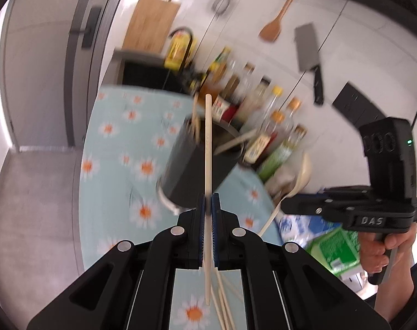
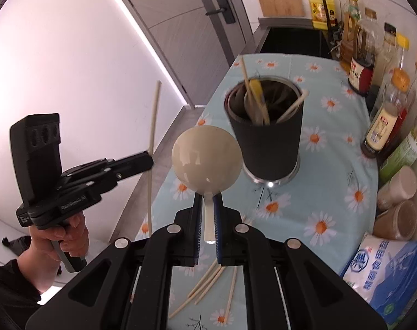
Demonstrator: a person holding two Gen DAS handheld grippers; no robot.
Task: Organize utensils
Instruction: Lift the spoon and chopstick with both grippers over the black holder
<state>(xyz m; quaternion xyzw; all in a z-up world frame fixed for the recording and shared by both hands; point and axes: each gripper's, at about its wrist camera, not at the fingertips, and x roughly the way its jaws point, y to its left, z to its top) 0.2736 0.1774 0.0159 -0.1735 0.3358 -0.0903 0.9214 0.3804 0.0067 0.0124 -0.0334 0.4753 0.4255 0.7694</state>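
My left gripper pinches a chopstick, my right gripper clamps a spoon. Both hang near the holder; next I tip each in.

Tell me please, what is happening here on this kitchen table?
A person is sorting utensils into a black holder on a daisy-print tablecloth, with a handheld gripper in each hand. The left gripper is shut on one chopstick, held upright near the holder. The right gripper is shut on the handle of a cream ladle, bowl end forward. The holder already has some chopsticks in it, and loose chopsticks lie on the cloth.
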